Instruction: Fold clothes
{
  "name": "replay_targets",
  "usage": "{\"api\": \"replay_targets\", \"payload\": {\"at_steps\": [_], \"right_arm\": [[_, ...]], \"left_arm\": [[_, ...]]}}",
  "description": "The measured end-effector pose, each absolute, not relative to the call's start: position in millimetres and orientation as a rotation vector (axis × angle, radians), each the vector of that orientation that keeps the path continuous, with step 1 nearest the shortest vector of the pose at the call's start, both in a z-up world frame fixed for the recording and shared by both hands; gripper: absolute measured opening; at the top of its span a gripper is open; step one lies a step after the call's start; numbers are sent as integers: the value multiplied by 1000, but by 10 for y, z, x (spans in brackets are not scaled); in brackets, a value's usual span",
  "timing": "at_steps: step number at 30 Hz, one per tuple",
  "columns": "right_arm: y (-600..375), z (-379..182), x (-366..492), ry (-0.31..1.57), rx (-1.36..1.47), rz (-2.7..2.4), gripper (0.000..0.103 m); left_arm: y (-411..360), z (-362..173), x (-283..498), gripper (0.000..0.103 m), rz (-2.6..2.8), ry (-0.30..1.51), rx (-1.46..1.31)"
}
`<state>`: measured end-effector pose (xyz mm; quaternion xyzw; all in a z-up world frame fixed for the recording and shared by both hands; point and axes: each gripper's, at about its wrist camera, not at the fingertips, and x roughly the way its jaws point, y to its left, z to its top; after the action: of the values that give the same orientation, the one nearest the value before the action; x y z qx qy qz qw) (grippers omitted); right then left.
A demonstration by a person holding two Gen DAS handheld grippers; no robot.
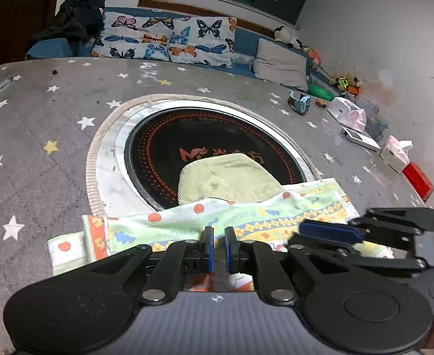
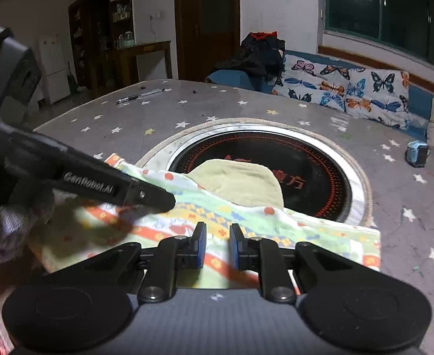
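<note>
A printed children's garment (image 1: 246, 219) in pale green with orange and yellow patterns lies flat on the star-patterned table, its far edge over a black round hotplate (image 1: 205, 148). A pale yellow-green cloth part (image 1: 228, 180) sticks out from under it onto the hotplate. My left gripper (image 1: 218, 247) hovers low over the garment's near edge, jaws slightly apart, nothing between them. My right gripper (image 1: 332, 233) reaches in from the right, just above the garment. In the right wrist view the garment (image 2: 246, 222) lies under my right gripper (image 2: 218, 245), jaws apart and empty, the left gripper (image 2: 157, 198) close above it.
The grey star tablecloth (image 1: 39, 124) covers the table. Tissue boxes (image 1: 347, 115), a white device (image 1: 360, 139), a red box (image 1: 418, 180) and a tape roll (image 1: 300, 102) sit at the right. A pen (image 2: 140, 96) lies far left. A butterfly cushion (image 1: 169, 41) and dark clothes (image 1: 75, 20) lie behind.
</note>
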<state>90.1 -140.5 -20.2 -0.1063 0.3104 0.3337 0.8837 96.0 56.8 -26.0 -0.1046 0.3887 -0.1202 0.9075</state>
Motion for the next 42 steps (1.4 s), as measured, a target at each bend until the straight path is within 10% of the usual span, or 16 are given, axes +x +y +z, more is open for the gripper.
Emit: {"api": "replay_targets", "payload": {"at_steps": [42], "right_arm": [[-2337,-308,508,659,-91,432,23]], "left_arm": [[980,-281,-35,9,-159,747,-321]]}}
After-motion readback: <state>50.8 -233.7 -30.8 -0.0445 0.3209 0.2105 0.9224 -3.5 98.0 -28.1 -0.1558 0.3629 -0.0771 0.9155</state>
